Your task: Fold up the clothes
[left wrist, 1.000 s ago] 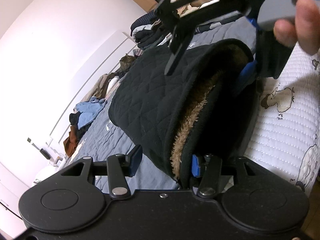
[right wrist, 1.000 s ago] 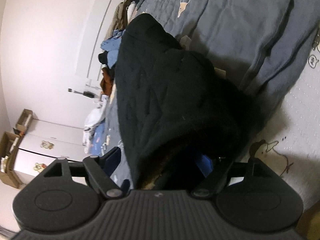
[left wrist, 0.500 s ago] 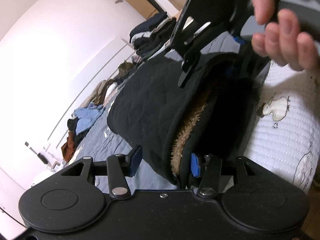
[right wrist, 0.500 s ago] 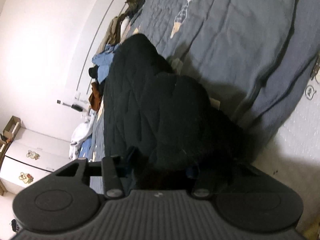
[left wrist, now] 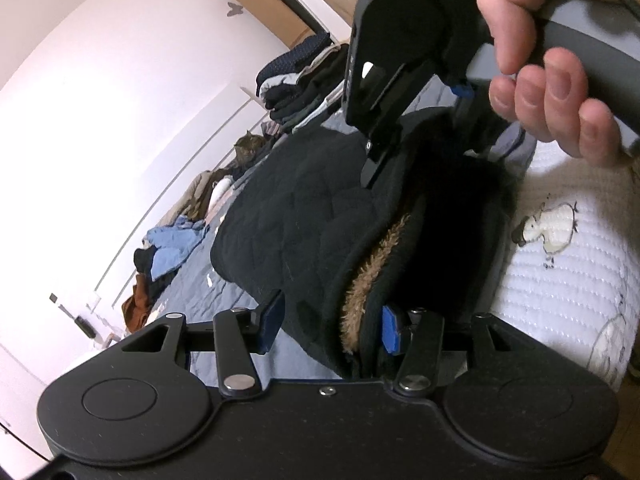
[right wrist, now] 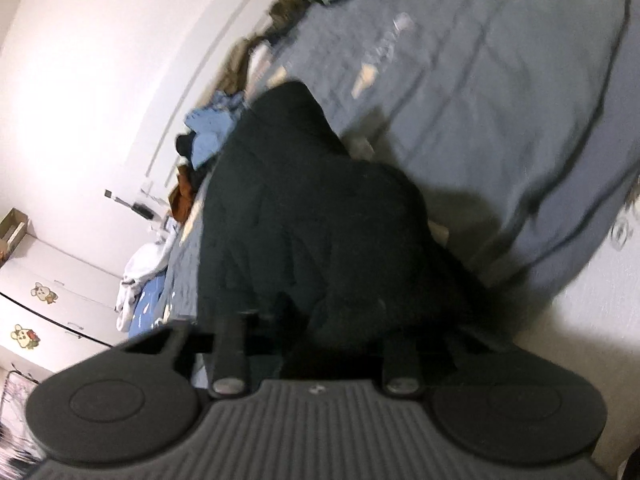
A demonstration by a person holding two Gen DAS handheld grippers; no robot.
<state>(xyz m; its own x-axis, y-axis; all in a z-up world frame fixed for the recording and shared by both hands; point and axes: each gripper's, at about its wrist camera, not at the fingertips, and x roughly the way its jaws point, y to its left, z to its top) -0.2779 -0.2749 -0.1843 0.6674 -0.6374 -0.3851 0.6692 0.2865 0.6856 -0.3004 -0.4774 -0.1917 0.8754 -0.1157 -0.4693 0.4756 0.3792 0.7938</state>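
The black quilted garment [left wrist: 304, 220] stretches away from both tools along the bed [right wrist: 500, 92], its folded near edge between the half-apart pads of the left gripper [left wrist: 328, 324], while the right gripper [left wrist: 384, 160], further along that edge, is closing on it.

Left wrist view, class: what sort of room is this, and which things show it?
Most likely a bedroom: a bed with a grey-blue quilt and a white duck-print cover, a stack of folded clothes, and loose garments by the wall.

Black quilted garment [left wrist: 304, 216] with tan fleece lining [left wrist: 372, 268]. Grey-blue quilted bedspread [right wrist: 500, 80]. White textured bed cover [left wrist: 568, 280] with duck print [left wrist: 548, 228]. Black hand-held gripper [left wrist: 328, 326] with blue pads [left wrist: 390, 328]. Light blue clothing [left wrist: 176, 244] beyond.
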